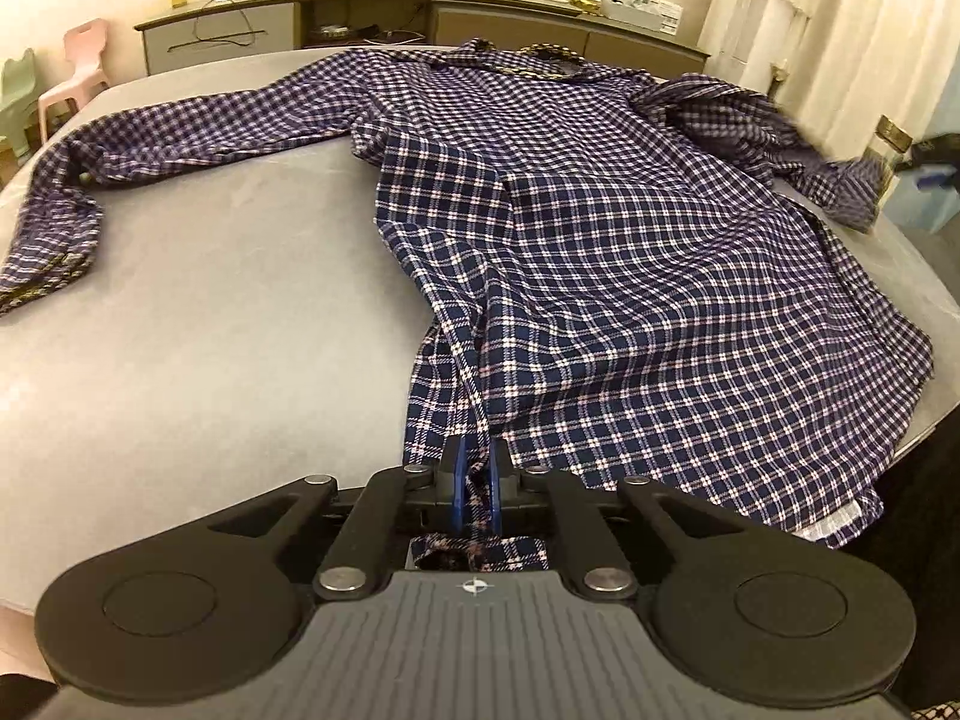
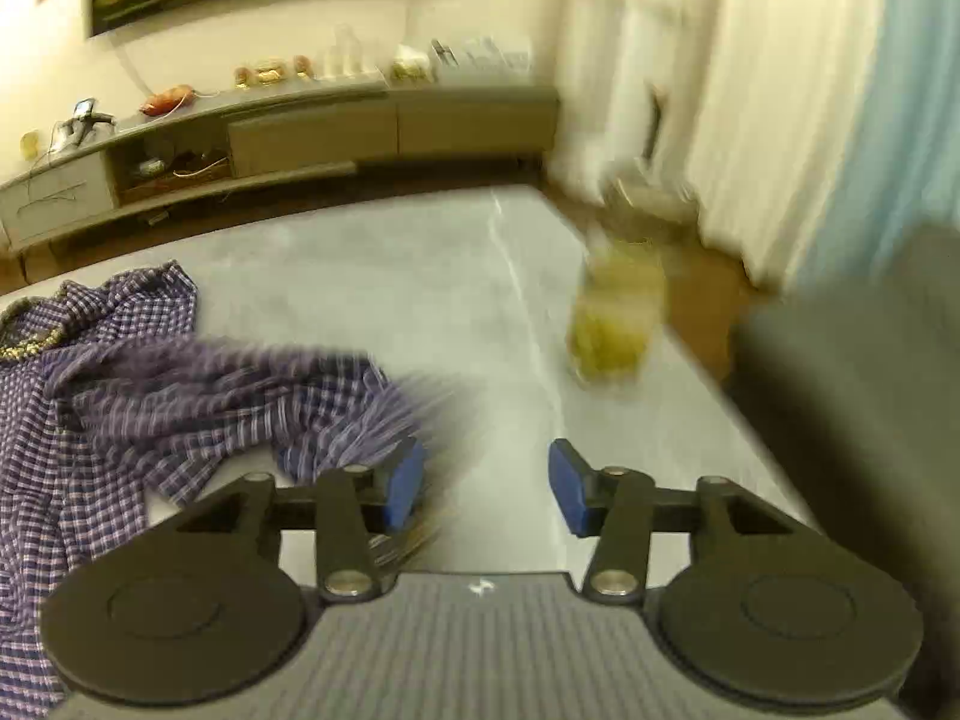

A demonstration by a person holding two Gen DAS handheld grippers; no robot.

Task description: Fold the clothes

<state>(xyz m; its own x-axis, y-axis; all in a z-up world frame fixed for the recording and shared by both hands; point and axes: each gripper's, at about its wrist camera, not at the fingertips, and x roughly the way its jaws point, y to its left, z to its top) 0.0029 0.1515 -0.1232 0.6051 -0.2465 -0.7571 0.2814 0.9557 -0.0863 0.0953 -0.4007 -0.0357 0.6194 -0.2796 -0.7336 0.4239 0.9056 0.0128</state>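
- We see the left gripper [image 1: 477, 480] clamped on the hem of the navy-and-white checked cotton shirt [image 1: 600, 252].
- The right gripper [image 2: 487, 486] stands apart, empty, beside the crumpled sleeve [image 2: 240, 396].
- The shirt is spread on the grey table [image 1: 210, 312].
- Risk: a one-sided pull skews the fold; the sleeve bunches.

The shirt [image 1: 600, 240] is navy, checked in white and pink, on a pale grey table [image 1: 210, 330]. Blue pads [image 2: 405, 483] tip black gripper arms. Upper left, a pink chair [image 1: 75, 75].
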